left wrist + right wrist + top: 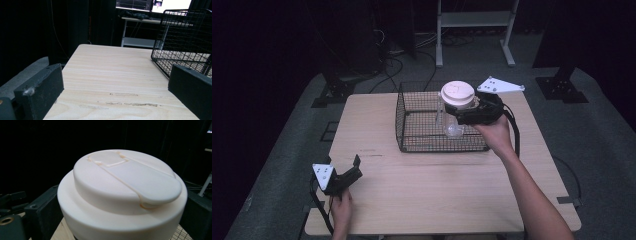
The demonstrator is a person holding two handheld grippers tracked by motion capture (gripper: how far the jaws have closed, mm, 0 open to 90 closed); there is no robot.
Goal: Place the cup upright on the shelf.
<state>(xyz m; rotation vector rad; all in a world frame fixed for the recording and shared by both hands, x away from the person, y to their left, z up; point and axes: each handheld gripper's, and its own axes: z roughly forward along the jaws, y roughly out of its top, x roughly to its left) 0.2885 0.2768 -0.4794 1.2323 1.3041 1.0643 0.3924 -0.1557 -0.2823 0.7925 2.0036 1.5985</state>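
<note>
- Surface (427, 190) of pale wood grain sits mid-frame in the high view, with grey floor (602, 135) around it and a dark room at the top.
- My right gripper (462, 116) holds a clear bottle with a white lid (457, 94), its jaws closed on the bottle just under the lid; it hangs above the black wire basket (412, 142) in the upper middle of the frame.
- In the right gripper view the lid (125, 195) sits between my two black jaws.
- My left gripper (354, 167) rests at the lower left of the surface, jaws spread wide with nothing between them.
- In the left gripper view the basket (185, 37) stands at upper right, and a white shelf frame (140, 40) stands behind the surface's far edge.
</note>
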